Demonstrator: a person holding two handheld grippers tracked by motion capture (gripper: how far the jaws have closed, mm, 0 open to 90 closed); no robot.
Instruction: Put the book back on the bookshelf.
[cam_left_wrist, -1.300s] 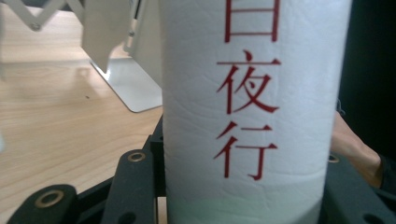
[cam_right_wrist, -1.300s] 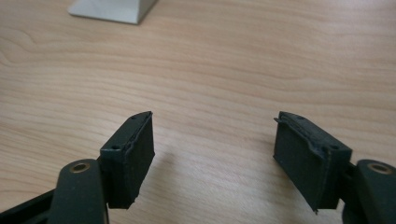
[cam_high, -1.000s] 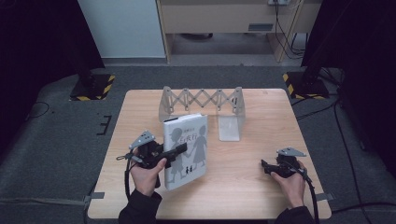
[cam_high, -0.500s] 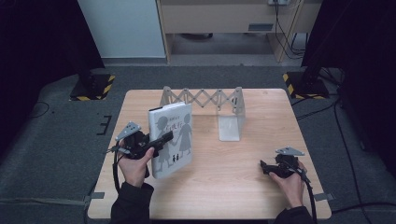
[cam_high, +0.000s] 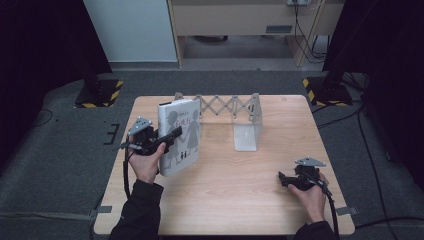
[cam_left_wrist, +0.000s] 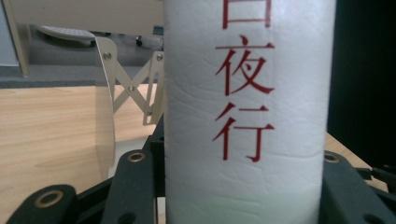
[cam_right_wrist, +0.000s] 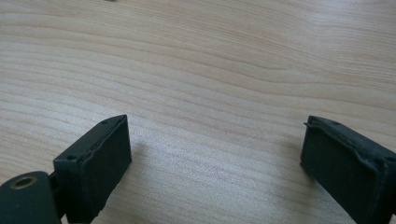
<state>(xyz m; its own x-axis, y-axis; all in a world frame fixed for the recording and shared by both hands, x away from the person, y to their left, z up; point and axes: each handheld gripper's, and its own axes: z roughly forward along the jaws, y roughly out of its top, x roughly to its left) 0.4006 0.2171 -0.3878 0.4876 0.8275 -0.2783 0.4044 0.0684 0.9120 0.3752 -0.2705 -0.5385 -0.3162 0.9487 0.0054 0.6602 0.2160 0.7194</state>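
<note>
The book (cam_high: 178, 135) stands nearly upright over the table's (cam_high: 240, 195) left half, just in front of the folding rack's (cam_high: 235, 112) left end, its white spine (cam_left_wrist: 250, 107) printed in red with 夜行 below a cut-off character and its cover showing grey silhouettes of figures holding hands. The left gripper (cam_high: 167, 140) is clamped across that spine. The right gripper (cam_high: 284, 179) lies low on the pale wood near the right front corner, jaws wide with bare wood between them after just opening; grey carpet and yellow-black striped stand feet surround the table.

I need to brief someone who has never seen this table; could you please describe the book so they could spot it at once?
On the wooden table, look left of the folding metal rack. The book stands clamped in the left tool: white, with grey silhouettes and red characters down its spine.
</note>
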